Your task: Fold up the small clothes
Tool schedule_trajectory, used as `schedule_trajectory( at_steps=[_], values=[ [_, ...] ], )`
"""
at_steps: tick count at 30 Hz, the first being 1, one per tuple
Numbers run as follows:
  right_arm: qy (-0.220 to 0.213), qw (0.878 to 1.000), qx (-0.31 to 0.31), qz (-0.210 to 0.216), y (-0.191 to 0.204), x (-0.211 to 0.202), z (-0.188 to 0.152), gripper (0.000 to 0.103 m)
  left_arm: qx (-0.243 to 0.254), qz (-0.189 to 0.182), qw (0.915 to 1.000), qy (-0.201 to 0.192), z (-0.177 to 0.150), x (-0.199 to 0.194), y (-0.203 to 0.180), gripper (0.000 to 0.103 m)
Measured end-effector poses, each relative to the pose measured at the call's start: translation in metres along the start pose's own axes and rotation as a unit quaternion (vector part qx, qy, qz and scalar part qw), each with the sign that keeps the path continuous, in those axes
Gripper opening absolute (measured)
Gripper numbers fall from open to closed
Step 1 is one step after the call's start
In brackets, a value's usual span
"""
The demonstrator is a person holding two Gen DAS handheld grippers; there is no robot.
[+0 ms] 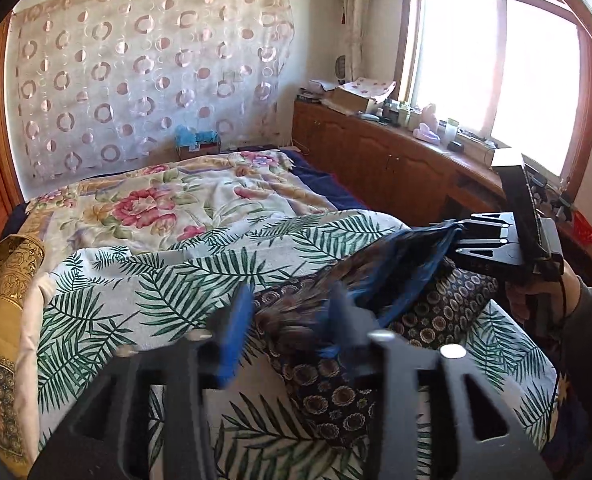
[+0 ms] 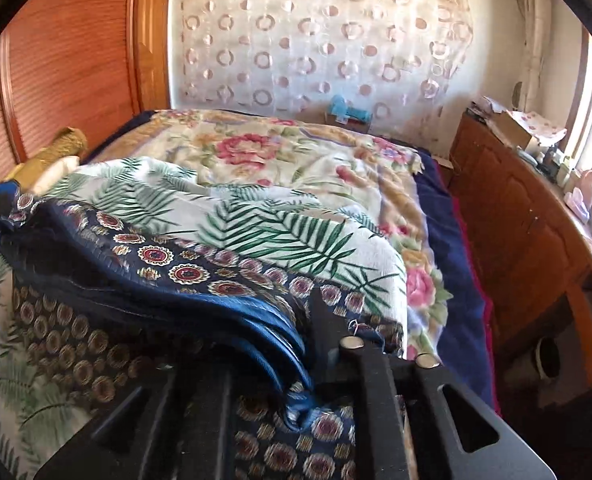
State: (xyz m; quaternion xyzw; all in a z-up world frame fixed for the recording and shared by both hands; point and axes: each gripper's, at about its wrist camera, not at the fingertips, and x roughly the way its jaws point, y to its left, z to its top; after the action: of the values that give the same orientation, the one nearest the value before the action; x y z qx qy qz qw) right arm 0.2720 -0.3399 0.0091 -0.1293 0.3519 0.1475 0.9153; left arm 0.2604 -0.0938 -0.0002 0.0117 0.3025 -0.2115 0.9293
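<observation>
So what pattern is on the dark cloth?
The cloth is navy blue with round red and gold flower-like medallions, clearest in the right wrist view.

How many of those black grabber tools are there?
2. The left gripper is over the dark patterned cloth; the right gripper, in a hand, holds the cloth's far edge.

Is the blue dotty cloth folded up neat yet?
Not yet. The cloth lies bunched and half doubled over on the leafy sheet, one edge between the right gripper's fingers.
</observation>
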Motion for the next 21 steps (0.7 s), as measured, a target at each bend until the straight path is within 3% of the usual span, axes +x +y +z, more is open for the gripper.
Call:
schedule_trajectory(
  at_steps=[2, 4, 9, 16, 21],
  values=[
    [0.0, 1.0, 0.011, -0.003, 0.001, 0.002, 0.008, 0.051, -0.01, -0.008, 0.9999, 0.005, -0.003, 0.005, 0.007, 0.069],
    [-0.006, 0.999, 0.029, -0.014, -0.005, 0.0, 0.015, 0.063, -0.013, -0.006, 0.9999, 0.01, -0.004, 0.008, 0.008, 0.071],
    [-0.02, 0.995, 0.089, -0.032, -0.024, -0.012, 0.022, 0.065, -0.026, -0.004, 0.9986, 0.045, -0.016, 0.026, 0.013, 0.072],
    [0.005, 0.997, 0.076, -0.026, -0.013, -0.027, -0.009, 0.068, -0.052, -0.023, 0.9907, 0.123, -0.036, 0.064, 0.016, 0.072],
    [0.018, 0.996, 0.08, -0.026, -0.019, -0.04, -0.024, 0.069, -0.07, -0.048, 0.9861, 0.143, -0.043, 0.073, 0.009, 0.072]
  ],
)
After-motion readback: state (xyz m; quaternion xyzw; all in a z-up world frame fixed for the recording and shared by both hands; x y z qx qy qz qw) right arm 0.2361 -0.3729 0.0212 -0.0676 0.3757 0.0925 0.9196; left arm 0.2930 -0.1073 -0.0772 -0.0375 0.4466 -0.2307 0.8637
